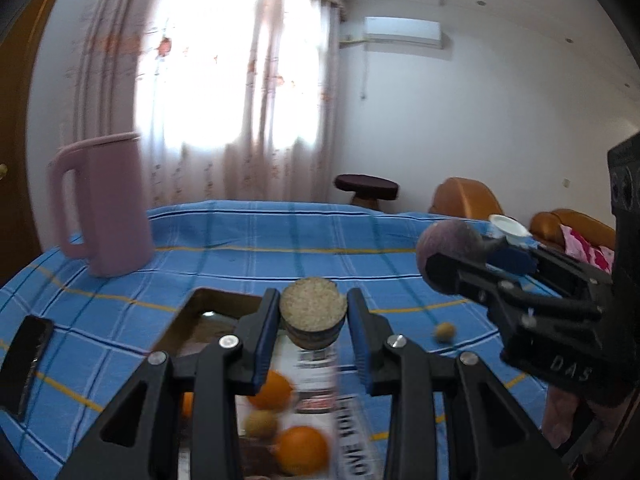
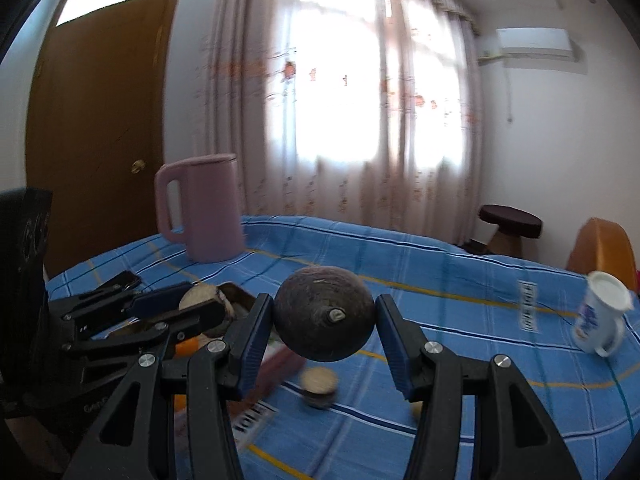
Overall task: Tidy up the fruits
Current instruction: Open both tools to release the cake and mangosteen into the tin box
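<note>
My left gripper point(image 1: 313, 320) is shut on a halved brown fruit point(image 1: 313, 312) with a pale cut face, held above a tin box point(image 1: 200, 320) on the blue checked cloth. Below it lie two oranges point(image 1: 302, 450) and a small tan fruit point(image 1: 261, 424). My right gripper point(image 2: 324, 320) is shut on a round dark purple fruit point(image 2: 324, 316) held above the table; it also shows in the left wrist view point(image 1: 448, 254). Another halved fruit point(image 2: 319, 384) lies on the cloth under it. A small yellowish fruit point(image 1: 445, 332) lies loose.
A pink jug point(image 1: 102, 208) stands at the back left. A dark phone point(image 1: 26, 360) lies at the left edge. A white mug point(image 2: 600, 314) lies tipped at the right. A printed paper or packet point(image 1: 340, 412) lies by the tin. A stool and orange chairs stand beyond the table.
</note>
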A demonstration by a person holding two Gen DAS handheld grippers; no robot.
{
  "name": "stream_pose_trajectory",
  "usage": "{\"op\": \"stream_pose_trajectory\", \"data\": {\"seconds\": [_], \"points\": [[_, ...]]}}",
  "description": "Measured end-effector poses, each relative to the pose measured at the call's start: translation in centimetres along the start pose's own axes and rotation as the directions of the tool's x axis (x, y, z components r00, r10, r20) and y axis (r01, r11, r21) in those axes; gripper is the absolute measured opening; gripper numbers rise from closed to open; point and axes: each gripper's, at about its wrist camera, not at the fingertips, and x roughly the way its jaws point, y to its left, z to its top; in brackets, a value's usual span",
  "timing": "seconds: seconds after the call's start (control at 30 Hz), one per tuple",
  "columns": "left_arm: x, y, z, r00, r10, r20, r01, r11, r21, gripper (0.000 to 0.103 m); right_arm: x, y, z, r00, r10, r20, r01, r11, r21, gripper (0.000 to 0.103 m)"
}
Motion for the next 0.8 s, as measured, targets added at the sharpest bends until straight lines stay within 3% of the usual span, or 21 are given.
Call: {"op": "stream_pose_trajectory", "data": {"seconds": [0.17,0.43,0.8], "points": [[0.8,2.8,0.0,0.999,0.036,-0.03,-0.037,0.999,-0.03,0.036,2.2,2.2,-0.2,0.999,0.034,-0.036,-0.035,0.999,-0.026,0.054],[2.3,6.1,0.2,0.995,0.033,-0.095,-0.042,0.995,-0.091,0.036,5.9,4.4,-0.7,0.992,0.059,-0.11,-0.066,0.996,-0.055,0.054],[5.1,8.0,0.3,0.981,0.08,-0.177,-0.095,0.992,-0.079,0.036,11.0,5.8,-1.4,0.966,0.085,-0.243,-0.099,0.994,-0.045,0.054]]}}
